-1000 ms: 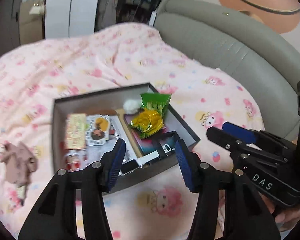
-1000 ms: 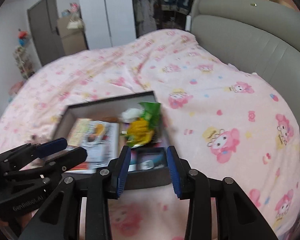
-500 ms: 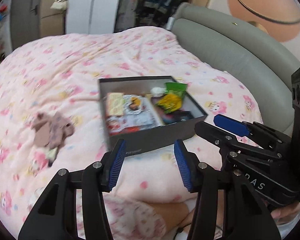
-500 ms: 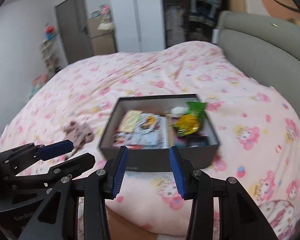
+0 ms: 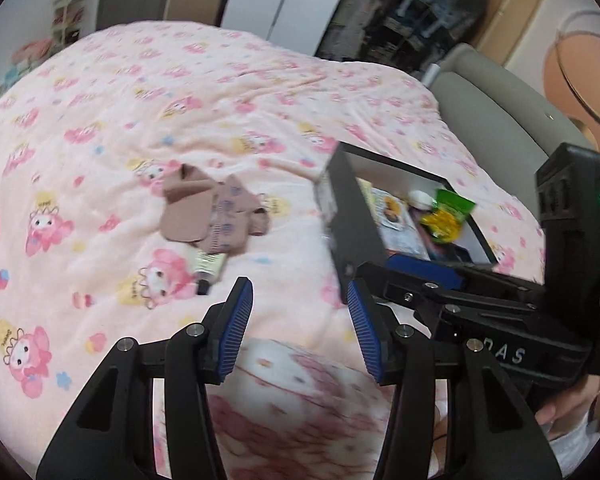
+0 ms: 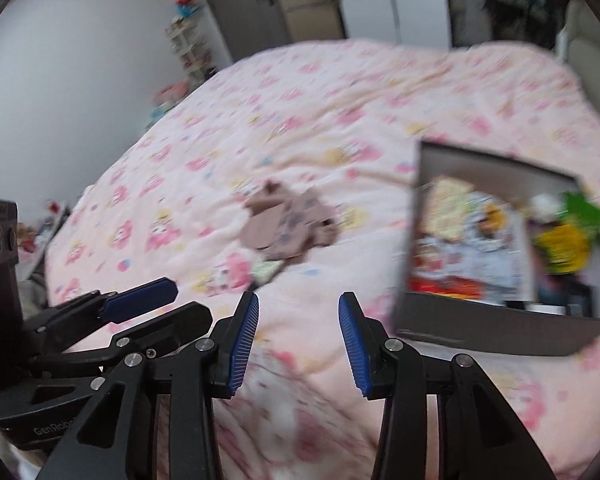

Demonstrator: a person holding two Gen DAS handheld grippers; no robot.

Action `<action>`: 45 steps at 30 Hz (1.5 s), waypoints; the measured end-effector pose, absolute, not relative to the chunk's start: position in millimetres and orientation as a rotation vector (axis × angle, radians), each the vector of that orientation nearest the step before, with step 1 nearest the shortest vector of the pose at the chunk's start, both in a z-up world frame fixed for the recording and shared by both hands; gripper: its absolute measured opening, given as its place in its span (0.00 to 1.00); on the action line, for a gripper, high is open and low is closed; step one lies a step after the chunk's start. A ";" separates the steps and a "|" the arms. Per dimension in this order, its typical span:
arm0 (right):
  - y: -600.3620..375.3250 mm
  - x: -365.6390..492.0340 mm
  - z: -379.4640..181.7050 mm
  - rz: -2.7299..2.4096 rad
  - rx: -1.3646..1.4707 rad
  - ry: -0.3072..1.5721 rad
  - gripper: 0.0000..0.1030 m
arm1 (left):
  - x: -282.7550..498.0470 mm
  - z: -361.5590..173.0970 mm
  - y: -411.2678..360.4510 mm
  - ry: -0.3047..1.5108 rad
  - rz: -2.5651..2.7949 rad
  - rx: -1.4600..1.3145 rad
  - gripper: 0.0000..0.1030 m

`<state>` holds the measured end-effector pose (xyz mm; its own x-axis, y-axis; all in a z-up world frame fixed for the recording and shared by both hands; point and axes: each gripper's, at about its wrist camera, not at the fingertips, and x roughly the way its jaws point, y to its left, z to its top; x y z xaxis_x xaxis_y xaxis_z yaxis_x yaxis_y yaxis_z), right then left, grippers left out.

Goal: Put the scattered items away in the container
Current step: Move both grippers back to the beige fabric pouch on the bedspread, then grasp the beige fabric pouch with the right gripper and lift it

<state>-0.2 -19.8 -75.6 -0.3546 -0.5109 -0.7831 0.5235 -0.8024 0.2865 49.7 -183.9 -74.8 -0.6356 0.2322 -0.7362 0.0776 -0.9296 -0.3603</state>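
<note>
Right gripper [image 6: 298, 344] low centre, blue pads apart, nothing between them, bedspread behind the gap. Left gripper [image 6: 148, 308] at left edge, jaws also apart and empty. Pink patterned bedspread [image 6: 300, 120] fills most of the view. Brown cloth [image 6: 286, 226] crumpled on it mid-frame, well ahead of both grippers; a small pale item just below it, too blurred to identify. Dark box [image 6: 496, 332] at right, open top, holding printed packets, something yellow [image 6: 564, 248] and a green packet [image 6: 584, 210]. Box clear of the cloth.
</note>
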 end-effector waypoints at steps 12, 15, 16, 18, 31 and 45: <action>-108.4 -117.0 -179.3 -1.955 1.622 -0.004 0.44 | -48.0 -182.2 -272.3 -0.781 2.601 -1.612 0.49; -126.8 -132.8 -211.9 -1.918 1.684 0.021 0.44 | -58.9 -200.4 -278.4 -0.845 2.543 -1.663 0.49; -131.9 -135.1 -218.8 -1.893 1.680 0.026 0.39 | -58.7 -201.2 -278.1 -0.852 2.534 -1.660 0.49; -139.8 -135.2 -231.7 -1.842 1.685 0.030 0.12 | -56.8 -202.7 -277.2 -0.842 2.529 -1.661 0.49; -89.6 -81.6 -154.0 -1.988 1.391 -0.036 0.03 | -38.1 -159.4 -250.3 -0.999 2.316 -1.578 0.49; 99.6 -11.3 -108.5 -2.150 1.328 -0.188 0.04 | -11.0 -137.2 -62.7 -0.577 2.153 -1.633 0.49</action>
